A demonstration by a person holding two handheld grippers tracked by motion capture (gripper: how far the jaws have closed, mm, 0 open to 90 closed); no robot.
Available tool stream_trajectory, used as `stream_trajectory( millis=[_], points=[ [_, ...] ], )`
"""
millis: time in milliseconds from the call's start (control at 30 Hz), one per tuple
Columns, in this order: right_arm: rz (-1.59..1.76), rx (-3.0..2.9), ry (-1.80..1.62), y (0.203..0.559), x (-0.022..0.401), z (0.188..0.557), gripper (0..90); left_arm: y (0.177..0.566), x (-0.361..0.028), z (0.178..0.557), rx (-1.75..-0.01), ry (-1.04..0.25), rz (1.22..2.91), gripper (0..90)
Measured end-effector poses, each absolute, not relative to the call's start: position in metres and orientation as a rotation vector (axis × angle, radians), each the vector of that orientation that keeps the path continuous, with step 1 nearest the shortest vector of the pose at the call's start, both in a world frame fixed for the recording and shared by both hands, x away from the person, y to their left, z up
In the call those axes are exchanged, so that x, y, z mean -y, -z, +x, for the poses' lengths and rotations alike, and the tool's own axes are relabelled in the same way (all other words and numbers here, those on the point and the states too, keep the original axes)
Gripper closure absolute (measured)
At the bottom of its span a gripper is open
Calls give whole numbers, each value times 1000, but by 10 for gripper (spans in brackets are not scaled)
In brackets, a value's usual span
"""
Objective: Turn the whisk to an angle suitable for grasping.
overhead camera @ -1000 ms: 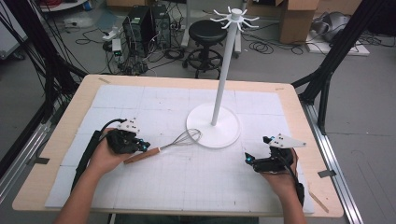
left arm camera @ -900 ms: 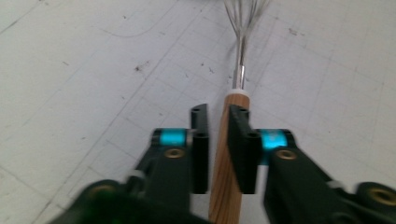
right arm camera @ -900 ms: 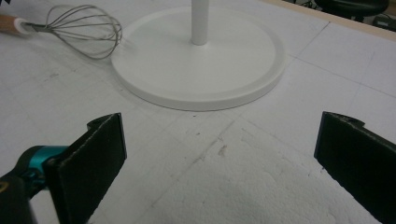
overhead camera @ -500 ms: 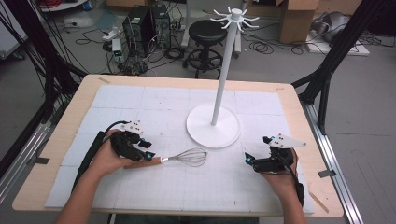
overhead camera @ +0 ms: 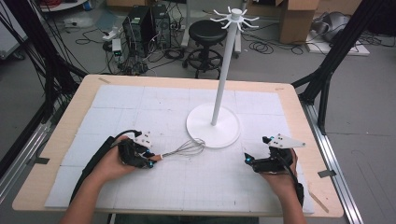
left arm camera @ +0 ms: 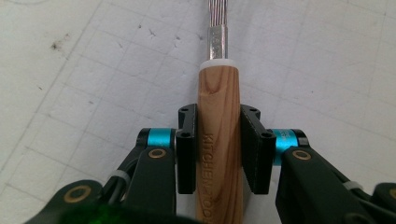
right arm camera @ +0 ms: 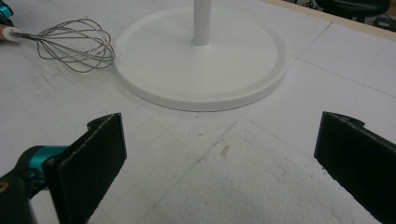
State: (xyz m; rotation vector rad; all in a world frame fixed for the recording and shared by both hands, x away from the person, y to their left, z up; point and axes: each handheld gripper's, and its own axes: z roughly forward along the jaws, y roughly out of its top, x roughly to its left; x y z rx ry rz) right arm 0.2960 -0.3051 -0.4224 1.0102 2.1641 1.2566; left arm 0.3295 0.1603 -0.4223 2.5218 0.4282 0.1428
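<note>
"KITCHEN TOO…" on wooden whisk handle [left arm camera: 219, 140]

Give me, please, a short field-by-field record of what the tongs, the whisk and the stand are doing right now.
left tongs: shut on the whisk's wooden handle, jaws just closed on it
whisk: wire head beside the stand's base
right tongs: open, nothing between the jaws, low over the mat
stand: white, upright, round base, hooks on top bare
mat: white gridded sheet on the wooden table
</note>
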Motion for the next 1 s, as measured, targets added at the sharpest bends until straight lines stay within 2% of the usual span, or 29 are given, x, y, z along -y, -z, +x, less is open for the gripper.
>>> stream_trajectory(
  millis=[100,400,633,733,767,800,867,1000],
  points=[
    [1011,-2161,-1259,422,305,296,10,423,-158,328,-394,-89,2493,703],
    [1016,-2153,-1270,421,306,297,10,425,-136,324,-280,-93,2490,703],
    [1002,-2149,-1277,420,305,297,10,428,-92,327,-204,-65,2470,701],
    [1007,-2152,-1275,420,305,297,10,428,-88,328,-216,-62,2450,690],
    [1007,-2152,-1275,419,306,297,10,428,-88,328,-222,-51,2432,567],
    [1008,-2150,-1278,419,306,297,10,428,-89,329,-244,-43,2434,524],
    [1007,-2151,-1281,419,306,296,10,427,-95,331,-278,-24,2436,491],
    [1014,-2148,-1277,419,309,295,10,419,-125,333,-345,-7,2356,487]
  ],
)
